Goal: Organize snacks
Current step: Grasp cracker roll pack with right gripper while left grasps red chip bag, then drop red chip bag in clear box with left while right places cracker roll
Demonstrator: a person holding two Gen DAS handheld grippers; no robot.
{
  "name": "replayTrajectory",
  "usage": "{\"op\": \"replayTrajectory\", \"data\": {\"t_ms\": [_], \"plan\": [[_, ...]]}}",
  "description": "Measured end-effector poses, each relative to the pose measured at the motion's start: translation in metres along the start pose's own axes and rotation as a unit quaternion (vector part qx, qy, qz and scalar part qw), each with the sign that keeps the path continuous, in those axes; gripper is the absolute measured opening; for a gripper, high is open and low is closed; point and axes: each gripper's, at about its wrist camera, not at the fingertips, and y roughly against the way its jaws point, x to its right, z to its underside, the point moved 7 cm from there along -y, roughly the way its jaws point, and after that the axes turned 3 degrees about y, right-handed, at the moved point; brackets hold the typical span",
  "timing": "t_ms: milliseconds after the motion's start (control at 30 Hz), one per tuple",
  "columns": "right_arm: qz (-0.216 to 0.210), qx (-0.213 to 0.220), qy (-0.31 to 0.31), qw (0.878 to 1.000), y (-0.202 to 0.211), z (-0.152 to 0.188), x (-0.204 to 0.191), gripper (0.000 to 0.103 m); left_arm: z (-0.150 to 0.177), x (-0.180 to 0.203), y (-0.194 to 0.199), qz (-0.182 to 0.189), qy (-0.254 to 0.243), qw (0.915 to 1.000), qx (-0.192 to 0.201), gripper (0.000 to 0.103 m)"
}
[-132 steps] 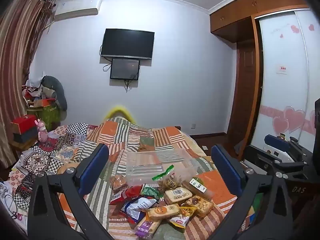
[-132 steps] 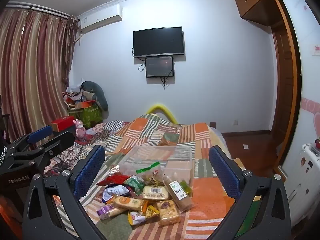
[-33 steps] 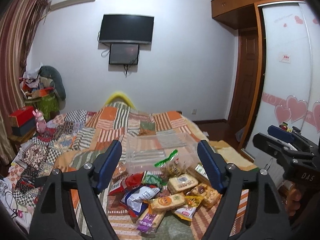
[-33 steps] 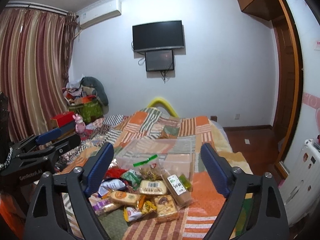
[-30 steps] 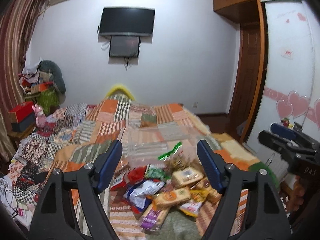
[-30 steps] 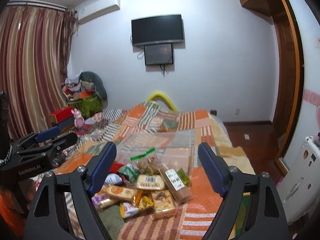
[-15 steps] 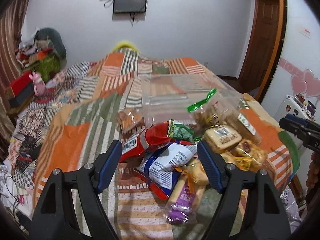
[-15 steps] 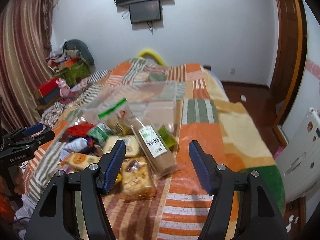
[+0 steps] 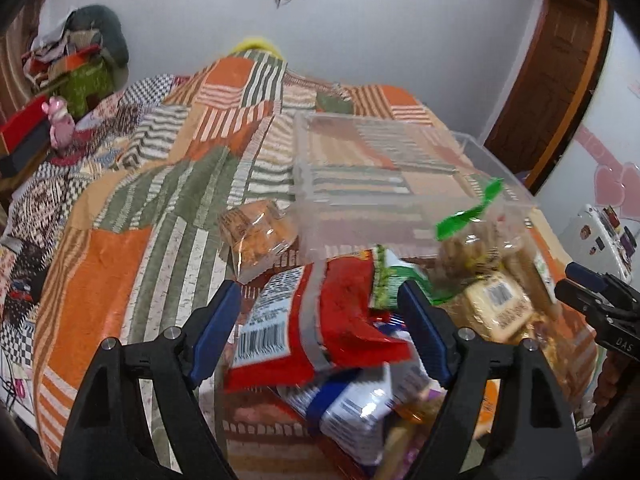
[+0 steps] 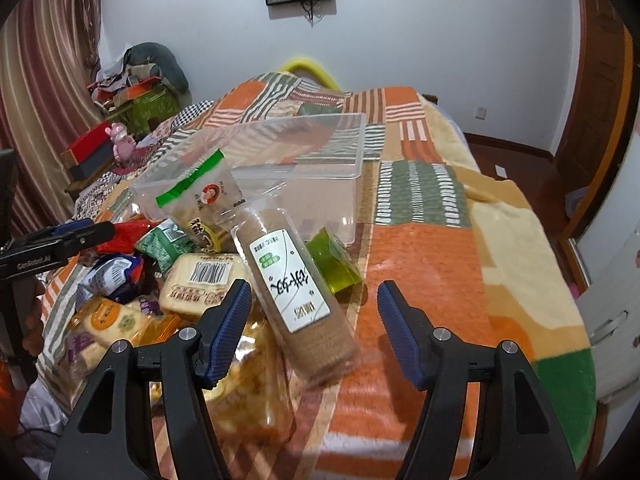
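Change: we see both grippers lower over the snacks than a second ago | left gripper [image 9: 320, 316] spread, jaws just widened, straddling red bag [image 9: 316, 320] mid-frame | right gripper [image 10: 316, 312] spread, narrowed, framing biscuit tube [image 10: 298, 292] | clear bin [image 10: 304, 160] behind, empty | picking not begun

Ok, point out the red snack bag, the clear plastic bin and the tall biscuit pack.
red snack bag [image 9: 344, 320], left wrist view, its red front.
clear plastic bin [image 10: 360, 144], right wrist view, its right wall.
tall biscuit pack [image 10: 290, 280], right wrist view, its white label.
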Motion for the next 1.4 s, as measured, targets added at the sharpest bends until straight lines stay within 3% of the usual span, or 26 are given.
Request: {"op": "replayTrajectory", "data": {"t_ms": [133,400,600,733,833,1200,1400], "plan": [[-0.010,-0.011,0.003,1.000,-0.010,-0.001,-0.001,0.062,0.009,-0.009,-0.021,0.001,0.008,0.9994,-0.033,0.081],[-0.031,-0.030,0.010,0.999,-0.025,0.000,-0.009,0.062,0.016,-0.030,-0.037,0.025,0.057,0.9965,-0.057,0.087],[-0.049,-0.033,0.007,0.998,-0.029,-0.003,-0.011,0.052,0.017,-0.033,-0.046,0.042,0.072,0.9941,-0.070,0.089],[-0.050,-0.031,0.021,0.998,-0.027,-0.005,-0.015,0.043,0.016,-0.027,-0.043,0.056,0.066,0.9940,-0.067,0.073],[-0.045,-0.029,0.026,0.998,-0.026,-0.007,-0.017,0.038,0.015,-0.023,-0.038,0.048,0.055,0.9957,-0.058,0.069],[-0.032,-0.007,0.008,0.999,-0.010,-0.016,-0.007,0.036,0.013,-0.013,0.005,0.034,0.034,0.9986,-0.023,0.066],[-0.026,0.018,0.009,0.999,0.007,-0.027,-0.005,0.036,-0.002,0.001,0.039,0.036,0.015,0.9991,0.018,0.066]]}}
